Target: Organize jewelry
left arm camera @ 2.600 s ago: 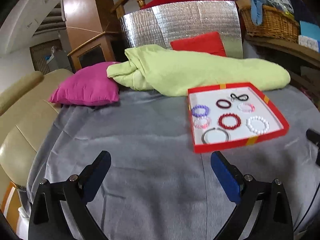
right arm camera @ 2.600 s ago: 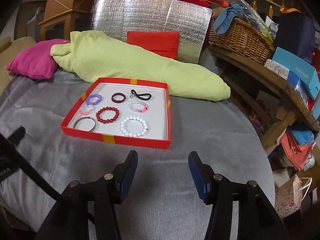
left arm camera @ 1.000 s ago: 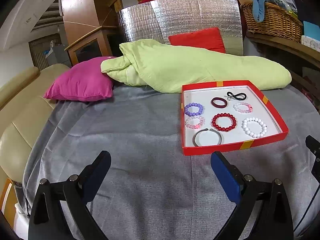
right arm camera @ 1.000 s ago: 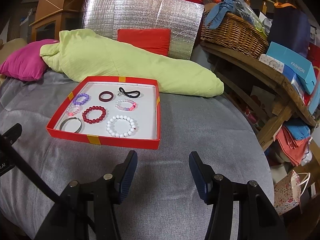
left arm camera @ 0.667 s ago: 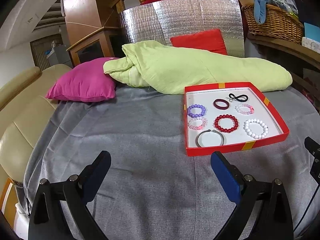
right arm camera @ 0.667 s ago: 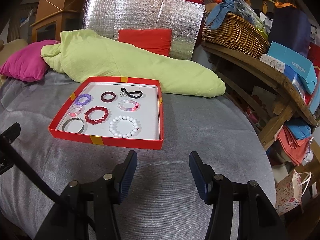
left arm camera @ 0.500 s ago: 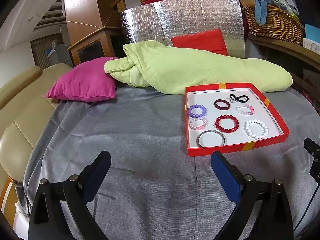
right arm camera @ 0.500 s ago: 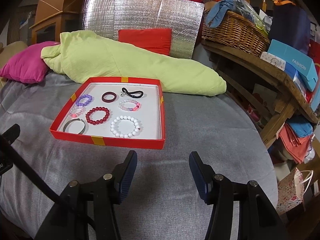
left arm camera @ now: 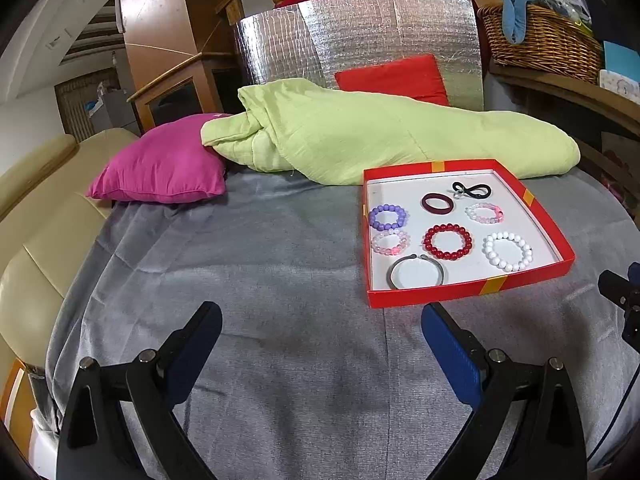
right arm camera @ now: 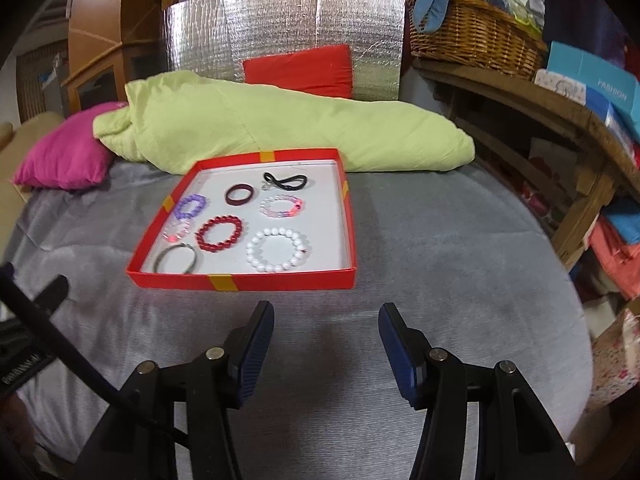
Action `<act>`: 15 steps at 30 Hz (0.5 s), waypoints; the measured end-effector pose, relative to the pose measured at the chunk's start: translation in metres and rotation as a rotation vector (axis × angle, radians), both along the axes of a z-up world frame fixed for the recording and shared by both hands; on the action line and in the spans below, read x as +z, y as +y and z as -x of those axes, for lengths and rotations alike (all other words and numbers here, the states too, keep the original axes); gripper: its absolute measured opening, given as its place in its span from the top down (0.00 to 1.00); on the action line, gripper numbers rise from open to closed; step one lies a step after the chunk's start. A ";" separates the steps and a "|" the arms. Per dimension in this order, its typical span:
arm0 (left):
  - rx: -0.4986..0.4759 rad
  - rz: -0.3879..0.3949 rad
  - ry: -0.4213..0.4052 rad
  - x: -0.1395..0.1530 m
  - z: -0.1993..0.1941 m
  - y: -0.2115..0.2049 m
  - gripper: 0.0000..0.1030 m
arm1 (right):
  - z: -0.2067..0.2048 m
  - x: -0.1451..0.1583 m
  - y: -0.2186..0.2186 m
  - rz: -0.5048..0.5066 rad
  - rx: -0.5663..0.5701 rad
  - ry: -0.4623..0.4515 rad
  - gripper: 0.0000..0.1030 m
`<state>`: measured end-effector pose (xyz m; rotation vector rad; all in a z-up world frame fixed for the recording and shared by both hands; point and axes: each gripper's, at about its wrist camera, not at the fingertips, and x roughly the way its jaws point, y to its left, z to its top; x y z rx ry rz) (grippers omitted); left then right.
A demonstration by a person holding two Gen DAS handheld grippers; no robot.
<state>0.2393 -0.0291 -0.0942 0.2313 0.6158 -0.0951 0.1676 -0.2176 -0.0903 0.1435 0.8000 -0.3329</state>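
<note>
Bracelets lie spaced apart inside the red tray (right arm camera: pixel 240 282) — sorted or awaiting sorting — both hand-held grippers, left (left arm camera: pixel 320 334) and right (right arm camera: pixel 326 326), released, empty.

"FASHION" on blue box (right arm camera: pixel 600 80)

Compared with a moment ago, the right gripper (right arm camera: pixel 326 330) with its blue-padded fingers has drawn nearer to the shallow red cardboard tray (right arm camera: pixel 280 281), whose near wall now lies just ahead of its fingertips. The left gripper (left arm camera: pixel 320 340) has only wavered slightly relative to that tray (left arm camera: pixel 440 294).
</note>
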 end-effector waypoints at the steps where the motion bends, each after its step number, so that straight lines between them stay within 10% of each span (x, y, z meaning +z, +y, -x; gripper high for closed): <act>1: 0.000 0.001 0.000 0.000 0.000 0.000 0.03 | 0.001 0.001 0.000 -0.008 0.000 -0.006 0.42; 15: 0.013 0.020 0.002 0.004 -0.001 0.008 0.03 | 0.000 0.003 0.007 -0.036 0.032 -0.044 0.39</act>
